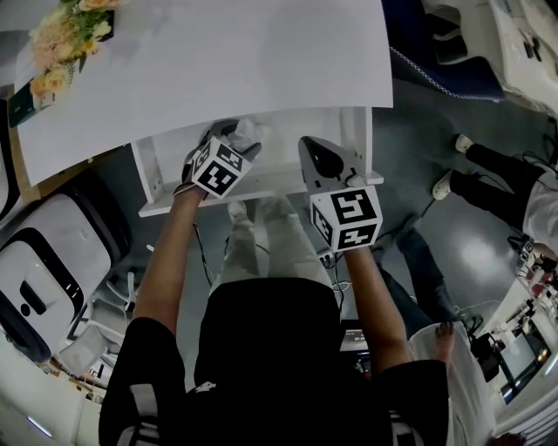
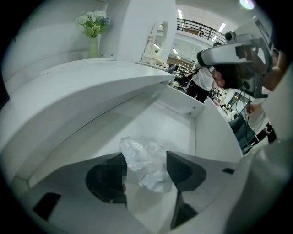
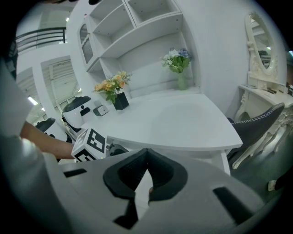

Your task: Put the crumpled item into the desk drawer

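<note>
The desk drawer (image 1: pixel 166 206) stands pulled out under the white desk top (image 1: pixel 218 61). A crumpled white plastic item (image 2: pixel 143 161) lies on the drawer floor (image 2: pixel 160 123). My left gripper (image 2: pixel 145 165) reaches into the drawer, its jaws spread wide on either side of the item, and the pads do not press on it. In the head view the left gripper (image 1: pixel 228 138) is at the drawer's left part, right beside the crumpled item (image 1: pixel 250 134). My right gripper (image 1: pixel 310 148) hovers over the drawer's right part. Its jaws are shut with nothing between them (image 3: pixel 146 155).
Flowers (image 1: pixel 70 26) stand at the desk's far left corner, and a vase (image 3: pixel 177 64) and a mirror (image 2: pixel 155 43) sit nearby. A white machine (image 1: pixel 44 261) is on the floor at the left. A dark chair (image 1: pixel 445 61) and another person's legs (image 1: pixel 497 170) are at the right.
</note>
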Demonstrator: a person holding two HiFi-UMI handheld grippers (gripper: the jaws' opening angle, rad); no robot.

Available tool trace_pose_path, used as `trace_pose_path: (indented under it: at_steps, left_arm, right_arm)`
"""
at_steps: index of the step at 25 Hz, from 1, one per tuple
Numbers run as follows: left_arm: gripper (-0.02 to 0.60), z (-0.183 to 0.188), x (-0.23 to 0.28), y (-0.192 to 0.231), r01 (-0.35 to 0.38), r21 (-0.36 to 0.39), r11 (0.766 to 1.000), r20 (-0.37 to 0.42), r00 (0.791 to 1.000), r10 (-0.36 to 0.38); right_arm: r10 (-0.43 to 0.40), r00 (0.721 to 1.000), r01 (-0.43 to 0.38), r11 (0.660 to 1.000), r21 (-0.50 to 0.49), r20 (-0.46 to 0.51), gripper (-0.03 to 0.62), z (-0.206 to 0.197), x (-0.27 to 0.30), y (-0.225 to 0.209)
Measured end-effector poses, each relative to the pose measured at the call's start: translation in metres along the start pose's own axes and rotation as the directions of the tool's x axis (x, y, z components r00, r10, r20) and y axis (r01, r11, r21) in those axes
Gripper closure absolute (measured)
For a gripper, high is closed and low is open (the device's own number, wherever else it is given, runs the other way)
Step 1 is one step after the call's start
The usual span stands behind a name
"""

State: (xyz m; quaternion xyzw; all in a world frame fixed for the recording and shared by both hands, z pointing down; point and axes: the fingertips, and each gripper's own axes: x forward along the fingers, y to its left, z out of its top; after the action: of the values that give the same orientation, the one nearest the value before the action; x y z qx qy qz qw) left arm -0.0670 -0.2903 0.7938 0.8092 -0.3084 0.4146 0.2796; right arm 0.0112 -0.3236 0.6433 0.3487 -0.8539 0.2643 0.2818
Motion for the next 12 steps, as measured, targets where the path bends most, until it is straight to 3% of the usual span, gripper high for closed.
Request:
trace_pose_path:
  at_steps: [12]
  left_arm:
    - [0.334,0.001,-0.017,0.011,-0.043,-0.029,0.999,0.007,0.999,0.043]
  right_arm:
    - [0.000,1.000,0.000,1.000,-0.013,0.009,0.594,0.007,-0.007,0.006]
